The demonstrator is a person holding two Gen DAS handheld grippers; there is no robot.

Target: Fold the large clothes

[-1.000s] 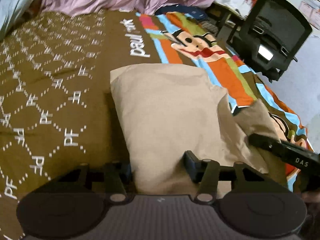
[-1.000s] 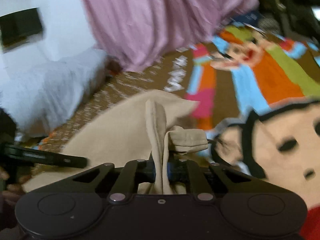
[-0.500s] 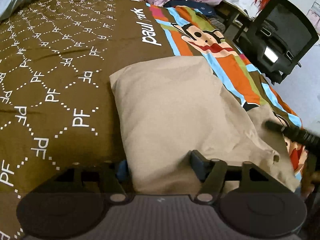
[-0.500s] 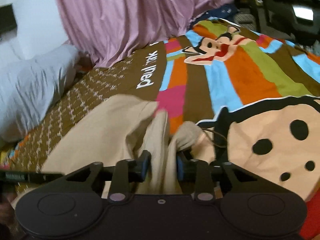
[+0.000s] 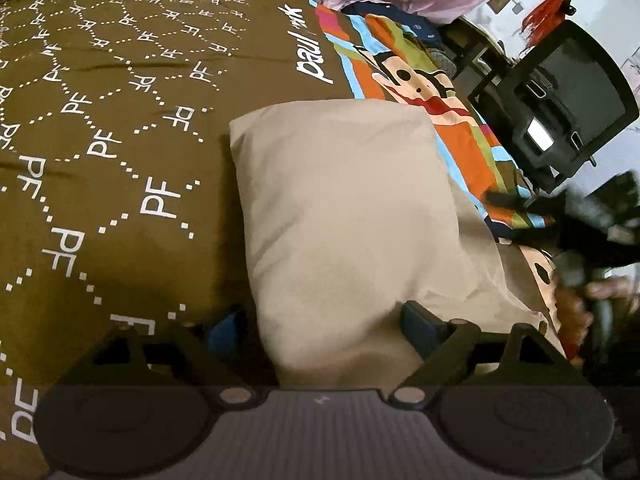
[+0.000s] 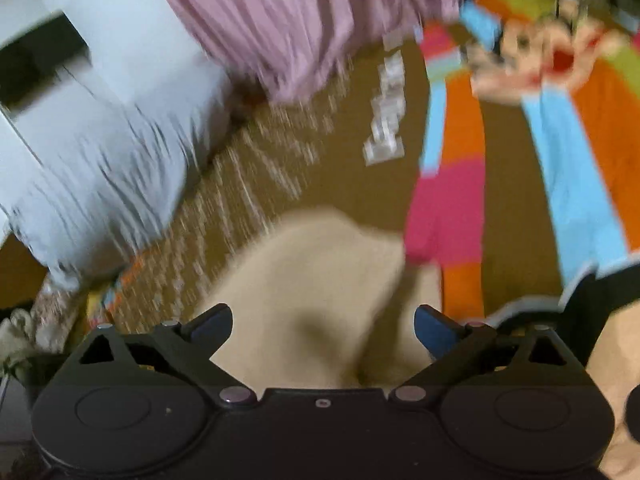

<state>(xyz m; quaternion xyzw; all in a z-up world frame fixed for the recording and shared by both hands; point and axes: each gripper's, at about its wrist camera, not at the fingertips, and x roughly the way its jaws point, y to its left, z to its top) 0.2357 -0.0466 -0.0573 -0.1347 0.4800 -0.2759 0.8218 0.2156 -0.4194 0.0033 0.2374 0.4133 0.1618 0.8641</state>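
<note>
folded beige garment (image 5: 344, 216) lies flat on the bed cover (image 5: 112, 128), on the brown patterned part, its right edge just over the striped cartoon print. left gripper (image 5: 320, 320) has its jaws spread wide, just been opening; the near end of the garment sits between the fingers (image 5: 416, 322) but the pads don't press it, cloth rests on the bed. right gripper (image 6: 323, 326) also spread wide, jaws just been opening, beige cloth lies loose between and below its fingers (image 6: 434, 328), nothing pinched. right wrist view is heavily motion-blurred. in the left wrist view the right gripper shows blurred at the right edge, off the garment's right side above the striped print, with the hand (image 5: 600, 292) holding it below. pink curtain (image 6: 288, 20) behind the bed, pale pillow (image 6: 100, 176) at the left, black office chair (image 5: 560, 96) beside the bed on the right.
</note>
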